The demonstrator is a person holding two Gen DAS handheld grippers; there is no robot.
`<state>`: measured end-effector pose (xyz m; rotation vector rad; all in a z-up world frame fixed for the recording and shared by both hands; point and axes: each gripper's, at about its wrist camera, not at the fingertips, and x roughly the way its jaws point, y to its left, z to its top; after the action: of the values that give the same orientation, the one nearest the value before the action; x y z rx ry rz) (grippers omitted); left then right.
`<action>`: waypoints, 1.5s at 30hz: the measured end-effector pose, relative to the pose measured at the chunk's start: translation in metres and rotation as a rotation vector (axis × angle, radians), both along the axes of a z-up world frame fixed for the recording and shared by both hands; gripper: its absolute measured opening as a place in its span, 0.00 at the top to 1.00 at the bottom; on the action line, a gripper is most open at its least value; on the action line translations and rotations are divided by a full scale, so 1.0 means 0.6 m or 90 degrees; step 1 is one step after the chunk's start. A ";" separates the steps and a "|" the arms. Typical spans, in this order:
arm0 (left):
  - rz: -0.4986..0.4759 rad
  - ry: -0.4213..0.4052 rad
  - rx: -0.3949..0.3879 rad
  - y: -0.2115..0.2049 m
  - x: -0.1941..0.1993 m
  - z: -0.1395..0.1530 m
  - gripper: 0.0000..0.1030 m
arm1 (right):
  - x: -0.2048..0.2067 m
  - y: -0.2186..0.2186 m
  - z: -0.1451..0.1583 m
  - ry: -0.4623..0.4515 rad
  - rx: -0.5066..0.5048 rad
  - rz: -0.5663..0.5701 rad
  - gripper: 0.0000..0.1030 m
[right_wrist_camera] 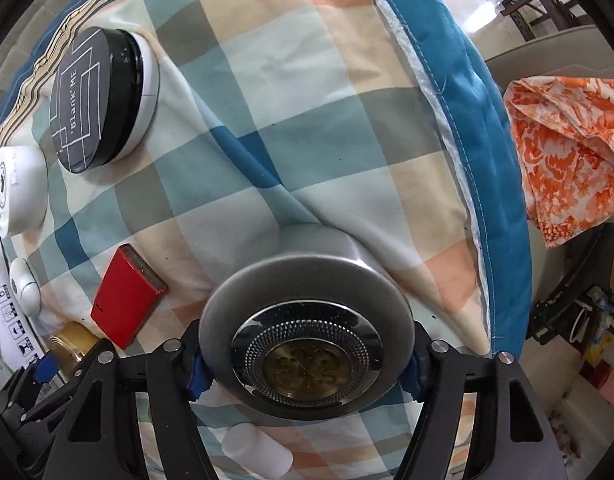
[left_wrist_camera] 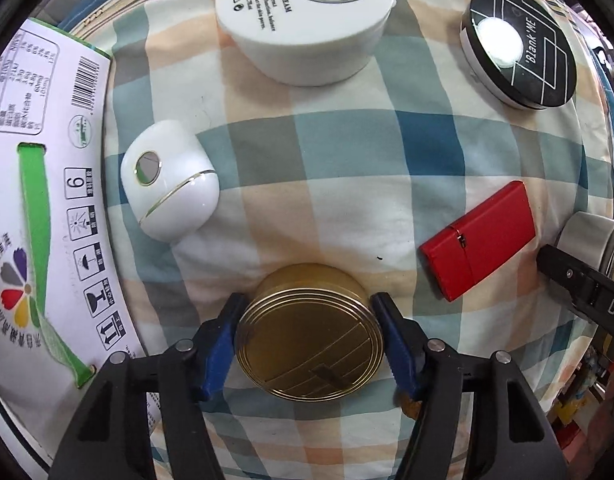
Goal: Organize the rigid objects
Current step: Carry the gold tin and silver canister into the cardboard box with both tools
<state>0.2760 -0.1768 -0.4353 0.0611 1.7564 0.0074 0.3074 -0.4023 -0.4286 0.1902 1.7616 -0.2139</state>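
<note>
My left gripper (left_wrist_camera: 309, 312) is shut on a round gold tin (left_wrist_camera: 309, 334), its blue pads against both sides of the tin on the checked cloth. My right gripper (right_wrist_camera: 305, 364) is shut on a round silver container (right_wrist_camera: 305, 332) with an ornate lid; that container also shows at the right edge of the left wrist view (left_wrist_camera: 591, 244). On the cloth lie a red flat case (left_wrist_camera: 479, 240), a white oval case (left_wrist_camera: 171, 186), a white cream jar (left_wrist_camera: 307, 16) and a black-lidded compact (left_wrist_camera: 519, 40).
A printed white carton (left_wrist_camera: 39, 208) stands along the left of the cloth. A small white cylinder (right_wrist_camera: 257, 454) lies under my right gripper. The blue cushion edge (right_wrist_camera: 487, 160) drops off to the right, with an orange patterned cloth (right_wrist_camera: 567, 152) beyond it.
</note>
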 end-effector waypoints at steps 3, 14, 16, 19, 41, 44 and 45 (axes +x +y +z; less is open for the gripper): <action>-0.007 -0.019 0.012 -0.004 0.000 0.017 0.39 | -0.006 0.002 0.006 -0.006 0.000 0.010 0.30; -0.034 -0.100 -0.016 -0.014 -0.035 0.151 0.39 | -0.062 0.004 0.050 -0.028 0.028 0.044 0.30; -0.035 -0.113 -0.027 -0.010 -0.048 0.180 0.39 | -0.075 0.008 0.067 -0.041 0.037 0.053 0.30; -0.038 -0.133 -0.042 0.001 -0.062 0.232 0.39 | -0.089 0.020 0.098 -0.059 0.047 0.063 0.30; 0.006 -0.222 -0.077 0.315 0.014 0.363 0.39 | -0.103 0.417 0.366 -0.187 0.145 0.161 0.30; 0.022 -0.211 -0.076 0.372 0.036 0.351 0.39 | -0.080 0.487 0.367 -0.191 0.159 0.172 0.30; 0.028 -0.201 -0.081 0.394 0.046 0.341 0.39 | -0.070 0.509 0.362 -0.190 0.161 0.177 0.30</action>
<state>0.3038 0.0596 -0.2305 -0.0688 1.4382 -0.0594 0.2653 -0.0969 -0.2114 0.1484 1.4923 0.2290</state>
